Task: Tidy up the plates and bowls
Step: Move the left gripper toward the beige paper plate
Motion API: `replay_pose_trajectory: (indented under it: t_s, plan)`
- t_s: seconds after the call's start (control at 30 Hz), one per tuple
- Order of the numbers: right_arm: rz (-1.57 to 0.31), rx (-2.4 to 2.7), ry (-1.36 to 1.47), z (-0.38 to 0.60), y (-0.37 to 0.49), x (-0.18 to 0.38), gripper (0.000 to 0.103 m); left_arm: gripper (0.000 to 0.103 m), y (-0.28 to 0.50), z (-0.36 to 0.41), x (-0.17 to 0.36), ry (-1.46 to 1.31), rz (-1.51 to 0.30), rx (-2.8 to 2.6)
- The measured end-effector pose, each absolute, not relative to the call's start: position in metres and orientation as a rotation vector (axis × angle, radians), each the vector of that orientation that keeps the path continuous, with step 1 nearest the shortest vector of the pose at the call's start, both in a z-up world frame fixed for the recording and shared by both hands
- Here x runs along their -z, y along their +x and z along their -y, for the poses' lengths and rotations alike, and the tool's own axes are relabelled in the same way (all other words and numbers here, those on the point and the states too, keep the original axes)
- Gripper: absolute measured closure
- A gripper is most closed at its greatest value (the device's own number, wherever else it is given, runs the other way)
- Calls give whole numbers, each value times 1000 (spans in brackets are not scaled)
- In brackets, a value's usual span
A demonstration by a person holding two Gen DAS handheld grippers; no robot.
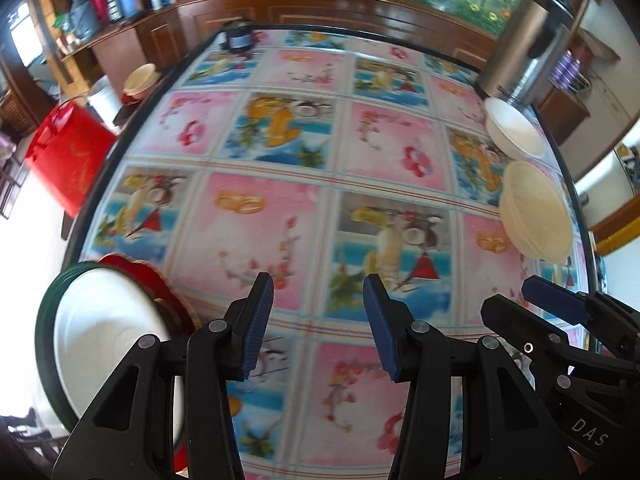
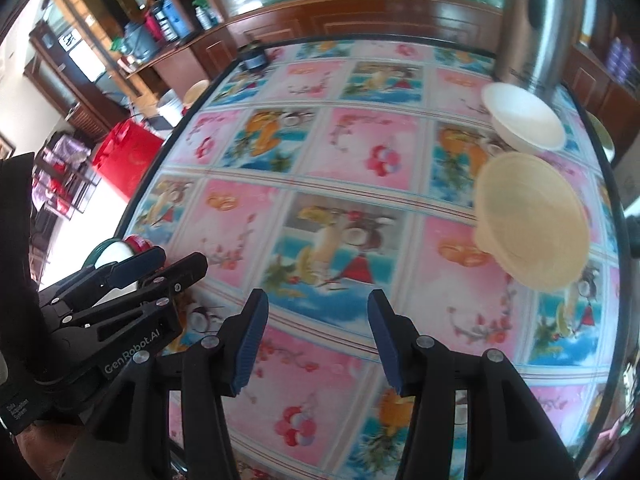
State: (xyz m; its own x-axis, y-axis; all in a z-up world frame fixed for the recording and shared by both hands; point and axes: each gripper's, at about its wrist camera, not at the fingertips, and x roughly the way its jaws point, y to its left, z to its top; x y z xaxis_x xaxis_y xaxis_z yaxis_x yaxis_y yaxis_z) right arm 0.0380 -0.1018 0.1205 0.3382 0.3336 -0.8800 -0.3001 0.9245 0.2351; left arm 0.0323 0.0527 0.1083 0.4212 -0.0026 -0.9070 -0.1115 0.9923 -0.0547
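A stack of cream bowls (image 1: 536,212) (image 2: 532,216) stands near the table's right edge, with a white bowl (image 1: 516,128) (image 2: 524,116) just behind it. At the near left edge a white plate (image 1: 108,332) (image 2: 114,254) lies on a green-rimmed plate (image 1: 42,320), and a red scalloped plate (image 1: 160,280) pokes out beside them. My left gripper (image 1: 319,280) (image 2: 182,260) hovers open over the patterned tablecloth, nothing between its fingers. My right gripper (image 2: 317,296) (image 1: 524,300) hangs close beside it on the right, also open and empty. Both views are motion-blurred.
A tall steel urn (image 1: 528,40) stands at the table's far right corner and a dark jar (image 1: 238,38) at the far edge. Off the table to the left are a red bag (image 1: 68,156) and a cream bowl (image 1: 140,78) on a stool. Wooden cabinets line the back.
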Motion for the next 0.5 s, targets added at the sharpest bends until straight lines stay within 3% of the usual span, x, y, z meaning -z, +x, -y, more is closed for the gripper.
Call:
replay_pose_trajectory:
  t_s: [0.5]
  plan:
    - [-1156, -177, 211, 236, 54, -109, 49, 56, 91, 67, -105, -5, -1142, 106]
